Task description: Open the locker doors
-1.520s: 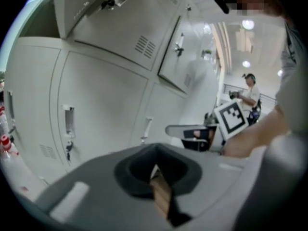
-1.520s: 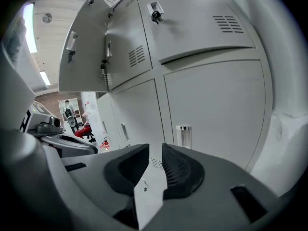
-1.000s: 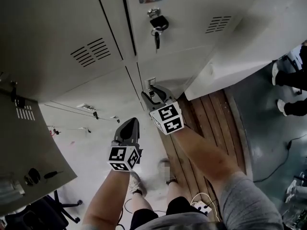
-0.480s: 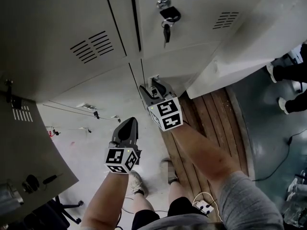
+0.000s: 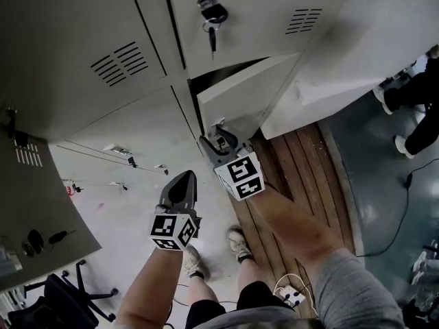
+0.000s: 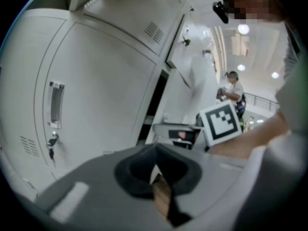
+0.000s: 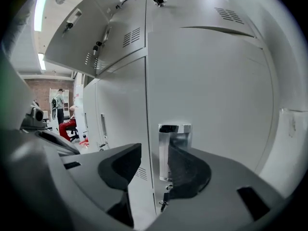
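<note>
Head view: the lower pale grey metal locker door (image 5: 243, 94) has swung ajar, so it is unlatched. My right gripper (image 5: 218, 139) has just been opening its jaws, now wide with the chrome recessed handle (image 7: 173, 138) between them. My left gripper (image 5: 184, 182) is closed and empty.

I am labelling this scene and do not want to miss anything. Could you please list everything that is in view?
locker doors: several, grey, across the top and left
lower door: one, grey, ajar, centre
handle: one, chrome, on the ajar door's edge
lock with key: one, dark, on the upper door
wooden platform: one, brown, at the lockers' foot
office chair: one, black, bottom left
power strip: one, white, bottom centre
bystander: one, dark trousers, right edge
forearms: two, bare, bottom
left gripper: grey, jaws together, empty
right gripper: grey, jaws apart and just opened wider, handle between them
</note>
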